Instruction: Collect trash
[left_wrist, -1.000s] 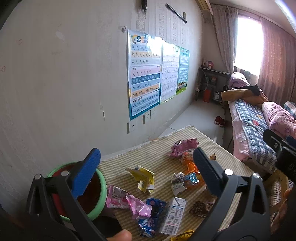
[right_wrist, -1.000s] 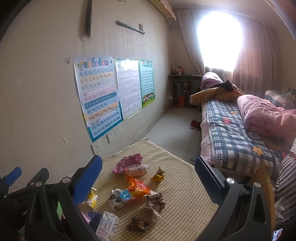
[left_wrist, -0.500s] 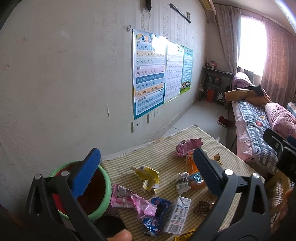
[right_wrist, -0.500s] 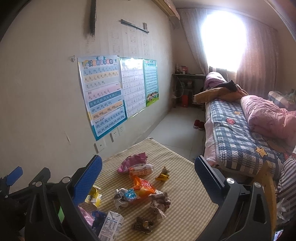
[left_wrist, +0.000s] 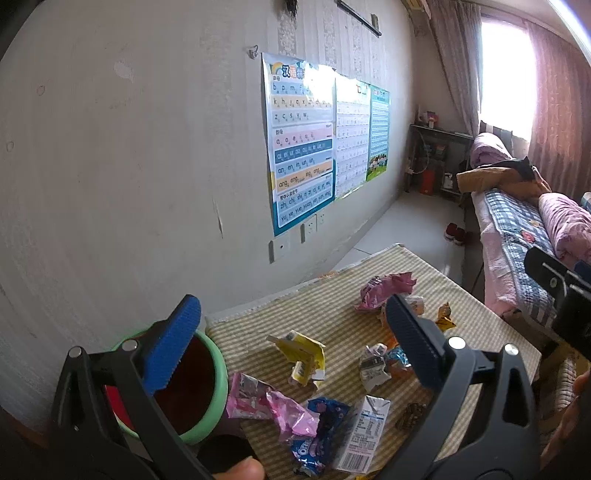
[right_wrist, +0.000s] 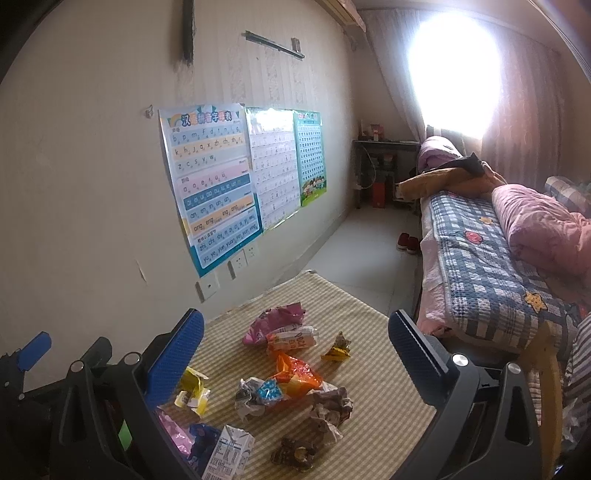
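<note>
Several crumpled wrappers lie on a striped tablecloth (left_wrist: 332, 306). A yellow wrapper (left_wrist: 301, 356), a pink wrapper (left_wrist: 273, 404), a blue Oreo wrapper (left_wrist: 314, 439) and a white carton (left_wrist: 364, 428) lie near my left gripper (left_wrist: 291, 345), which is open and empty above them. A green-rimmed red bin (left_wrist: 207, 387) stands at the left. My right gripper (right_wrist: 295, 354) is open and empty above an orange wrapper (right_wrist: 295, 373), a pink bag (right_wrist: 277, 321) and a small gold wrapper (right_wrist: 338, 349).
A wall with posters (right_wrist: 214, 184) runs along the left. A bed (right_wrist: 480, 251) with a checked quilt stands at the right, close to the table's edge. A wooden chair back (right_wrist: 546, 369) is at the lower right.
Both grippers have drawn slightly back and up from the table; the wrappers sit lower in view. Both stay open, and nothing was picked up.
</note>
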